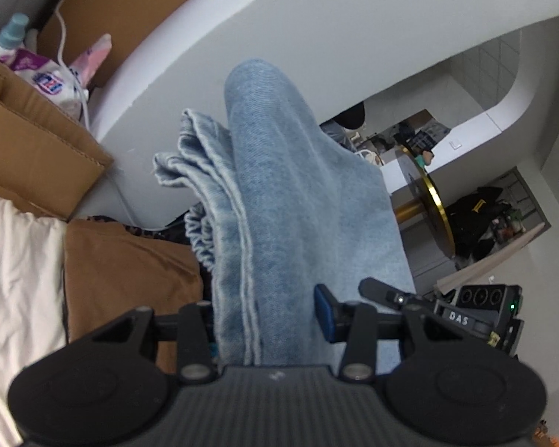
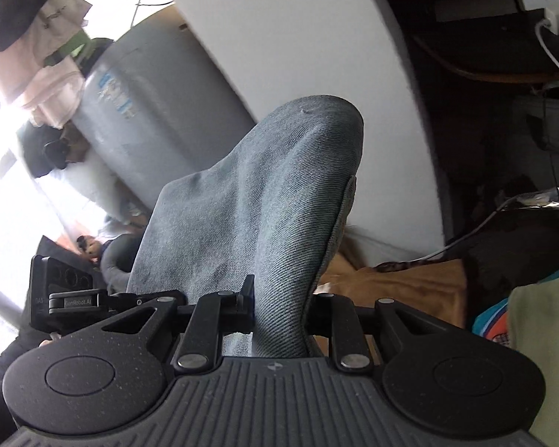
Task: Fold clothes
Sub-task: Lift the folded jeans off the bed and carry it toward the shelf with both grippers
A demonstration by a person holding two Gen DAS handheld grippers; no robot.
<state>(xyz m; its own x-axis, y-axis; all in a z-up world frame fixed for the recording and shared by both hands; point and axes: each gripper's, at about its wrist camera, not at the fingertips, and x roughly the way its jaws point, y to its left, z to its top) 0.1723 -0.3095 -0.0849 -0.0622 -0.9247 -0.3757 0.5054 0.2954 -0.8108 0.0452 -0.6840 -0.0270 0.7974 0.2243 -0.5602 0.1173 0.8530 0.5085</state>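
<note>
While clamped in both grippers' fingers, left [image 1: 270, 320] and right [image 2: 279, 309], pale denim jeans [image 1: 298, 186], hem edges loose leftward.

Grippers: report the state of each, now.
Left gripper: shut on the blue denim garment.
Right gripper: shut on the same denim garment.
</note>
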